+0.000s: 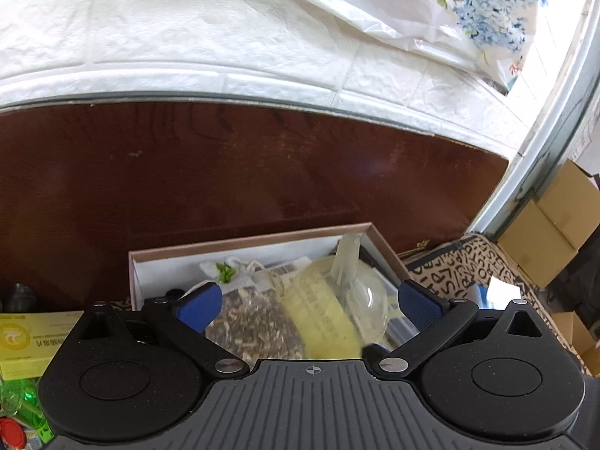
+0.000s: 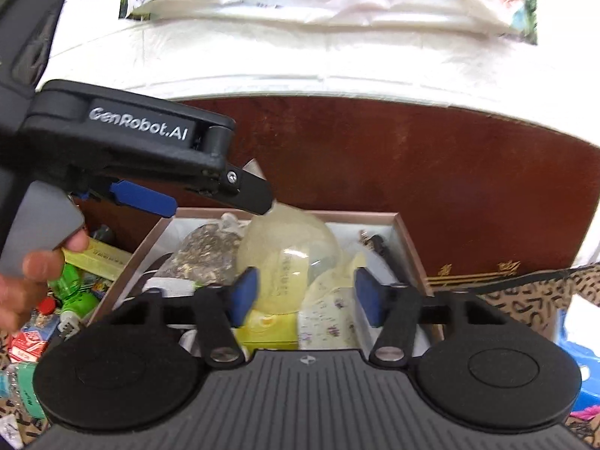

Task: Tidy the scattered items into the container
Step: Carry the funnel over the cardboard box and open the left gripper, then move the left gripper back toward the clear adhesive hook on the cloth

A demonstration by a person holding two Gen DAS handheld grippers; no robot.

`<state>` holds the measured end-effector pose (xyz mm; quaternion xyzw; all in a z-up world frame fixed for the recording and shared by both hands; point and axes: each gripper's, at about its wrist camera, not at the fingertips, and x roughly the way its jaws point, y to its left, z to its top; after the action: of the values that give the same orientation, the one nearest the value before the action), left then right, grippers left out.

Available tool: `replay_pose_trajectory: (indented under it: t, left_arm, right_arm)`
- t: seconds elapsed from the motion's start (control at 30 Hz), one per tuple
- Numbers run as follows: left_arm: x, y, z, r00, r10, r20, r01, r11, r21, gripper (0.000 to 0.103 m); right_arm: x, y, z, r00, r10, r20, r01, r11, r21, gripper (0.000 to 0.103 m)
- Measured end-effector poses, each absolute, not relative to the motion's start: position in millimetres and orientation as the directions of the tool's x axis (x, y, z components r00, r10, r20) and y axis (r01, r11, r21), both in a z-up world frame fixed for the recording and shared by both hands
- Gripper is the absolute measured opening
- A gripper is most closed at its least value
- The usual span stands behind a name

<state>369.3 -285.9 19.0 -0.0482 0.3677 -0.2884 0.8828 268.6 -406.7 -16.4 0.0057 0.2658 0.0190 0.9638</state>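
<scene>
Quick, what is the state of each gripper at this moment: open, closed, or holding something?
Left gripper: open, fingers wide apart above the box, holding nothing.
Right gripper: open, fingers apart over the box, holding nothing.

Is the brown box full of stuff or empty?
Quite full. The brown cardboard box holds a bag of dried herbs, a clear puffy plastic bag and a yellow packet, crowded together.

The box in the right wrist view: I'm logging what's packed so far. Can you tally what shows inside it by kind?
Bag of dried herbs: 1
Clear plastic bag: 1
Yellow carton: 1
Flowered packet: 1
Black item, too hidden to name: 1
Total: 5 showing in the box; more may lie underneath.
</scene>
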Motion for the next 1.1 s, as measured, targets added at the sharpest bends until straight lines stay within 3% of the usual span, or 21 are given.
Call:
replay_pose_trajectory:
  t: [0.27,0.33,0.4,0.5,0.77,1.1]
  left_arm:
    - [364,-282,8,0.553,-0.529,-0.643,0.477,0.834,-0.277,0.103]
    - [359,-278,8,0.564,-0.519,-0.642,0.468,0.842,-0.27,0.103]
    - [351,-273,10,0.578,-0.511,-0.636,0.452,0.849,-0.272,0.103]
    - [331,-265,13,0.592,-0.507,-0.627,0.432,0.856,-0.284,0.103]
    - [254,-245,33,0.637,-0.506,-0.581,0.475,0.852,-0.221,0.103]
    - [159,-177,42,0.666,-0.516,-0.538,0.454,0.853,-0.257,0.103]
  right_arm:
    - [282,-399,-25,0.836,0.028,-0.547,-0.025,1.0,0.013,0.052]
    - [273,-397,-21,0.846,0.036,-0.532,-0.032,0.999,0.016,0.056]
    - [262,-394,-16,0.858,0.03,-0.513,-0.035,0.999,-0.001,0.073]
    - [242,-388,-4,0.877,0.036,-0.479,-0.044,0.999,-0.005,0.089]
    - [183,-363,23,0.899,0.087,-0.43,-0.096,0.995,0.001,0.097]
    - [107,-306,30,0.892,0.208,-0.401,-0.213,0.977,0.031,0.102]
